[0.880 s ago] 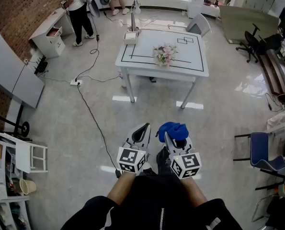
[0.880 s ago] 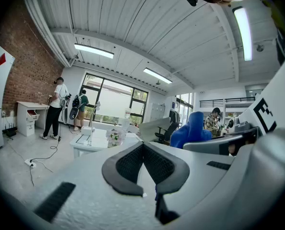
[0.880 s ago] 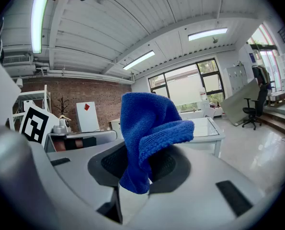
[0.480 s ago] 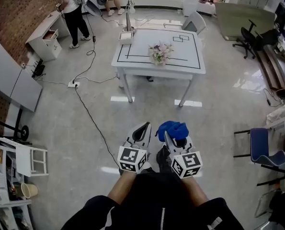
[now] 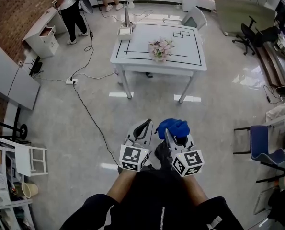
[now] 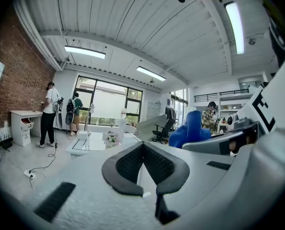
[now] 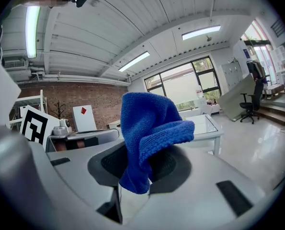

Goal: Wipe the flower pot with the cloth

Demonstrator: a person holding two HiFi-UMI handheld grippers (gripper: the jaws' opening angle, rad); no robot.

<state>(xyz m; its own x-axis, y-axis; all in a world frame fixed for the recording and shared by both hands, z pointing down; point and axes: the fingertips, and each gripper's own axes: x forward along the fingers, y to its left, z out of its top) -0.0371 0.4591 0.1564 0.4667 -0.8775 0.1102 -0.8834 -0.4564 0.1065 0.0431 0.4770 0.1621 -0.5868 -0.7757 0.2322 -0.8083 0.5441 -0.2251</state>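
**Cloth gripped, flower pot well apart on the table**

The person stands on the glossy grey floor (image 5: 219, 95) and holds both tools low in front of the body, side by side, each with its marker cube toward the camera. The left tongs (image 5: 145, 124) are closed with nothing between them; in the left gripper view (image 6: 142, 145) the two dark padded jaws meet at their tips. The right tongs (image 5: 168, 134) are clamped on a blue knitted cloth (image 5: 175, 127). In the right gripper view (image 7: 143, 163) the cloth (image 7: 148, 128) stands up out of the jaws and folds over toward the right, hiding the tips.

The flower pot with pale pink and white blossoms (image 5: 162, 48) stands on a white rectangular table with black line markings (image 5: 154, 67), near the middle of the top. The table is straight ahead of the person and well apart from both tongs. From the left gripper view the same pot (image 6: 112, 138) shows small in the distance.

A black cable (image 5: 87, 110) runs across the floor from a white power strip (image 5: 71, 81) toward the person's feet. A blue chair (image 5: 260, 147) stands at the right, and another person in a white top (image 5: 68, 4) stands in the far left corner beside a brick wall (image 5: 15, 13).
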